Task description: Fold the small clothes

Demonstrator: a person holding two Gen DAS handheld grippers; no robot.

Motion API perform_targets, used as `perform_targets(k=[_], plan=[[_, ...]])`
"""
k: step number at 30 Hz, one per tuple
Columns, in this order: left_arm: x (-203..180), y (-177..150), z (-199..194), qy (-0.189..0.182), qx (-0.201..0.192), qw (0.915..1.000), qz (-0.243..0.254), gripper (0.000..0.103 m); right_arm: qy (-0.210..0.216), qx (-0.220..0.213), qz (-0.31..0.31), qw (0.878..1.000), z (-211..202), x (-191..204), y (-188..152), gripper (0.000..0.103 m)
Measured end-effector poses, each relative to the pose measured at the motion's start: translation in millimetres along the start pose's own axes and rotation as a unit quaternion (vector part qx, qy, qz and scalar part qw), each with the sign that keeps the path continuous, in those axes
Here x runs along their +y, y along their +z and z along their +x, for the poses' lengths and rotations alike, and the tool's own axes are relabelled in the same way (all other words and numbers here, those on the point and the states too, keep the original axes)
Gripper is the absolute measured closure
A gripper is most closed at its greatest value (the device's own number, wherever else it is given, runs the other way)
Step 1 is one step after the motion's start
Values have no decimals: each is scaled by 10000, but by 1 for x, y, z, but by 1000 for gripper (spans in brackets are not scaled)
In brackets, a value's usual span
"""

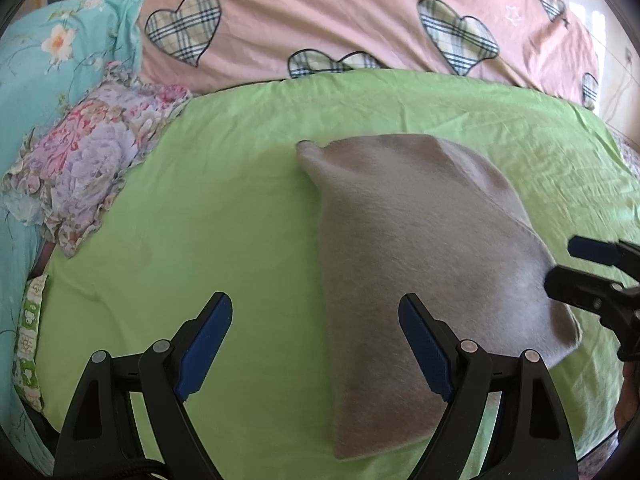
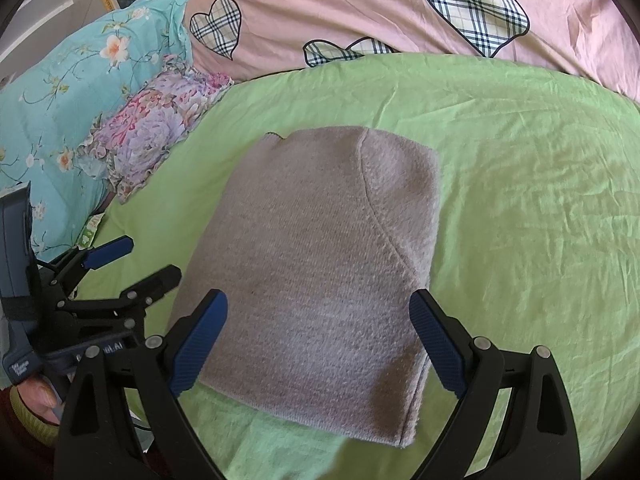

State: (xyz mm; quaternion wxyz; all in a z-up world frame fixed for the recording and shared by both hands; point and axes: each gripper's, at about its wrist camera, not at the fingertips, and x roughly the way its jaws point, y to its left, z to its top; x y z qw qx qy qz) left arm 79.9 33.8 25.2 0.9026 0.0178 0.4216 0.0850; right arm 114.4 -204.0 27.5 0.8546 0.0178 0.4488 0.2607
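A grey fuzzy knit garment (image 1: 420,248) lies folded flat into a compact rectangle on the green sheet (image 1: 224,184). It also shows in the right wrist view (image 2: 312,272). My left gripper (image 1: 316,320) is open and empty, hovering over the garment's left edge; it shows in the right wrist view (image 2: 140,262) at the garment's left side. My right gripper (image 2: 320,320) is open and empty above the garment's near end; it shows in the left wrist view (image 1: 568,264) at the garment's right edge.
A pink quilt with plaid hearts (image 1: 360,20) lies along the far side. A floral frilled cushion (image 1: 88,152) and a turquoise floral pillow (image 1: 48,48) lie at the left. The green sheet (image 2: 540,200) spreads to the right.
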Motion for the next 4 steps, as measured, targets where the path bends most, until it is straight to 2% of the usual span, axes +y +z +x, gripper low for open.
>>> perform_targets(k=[4], plan=[[6,0,4,-16,87,9999,-133,17,34,8,48,10000,4,-1,-2,11]])
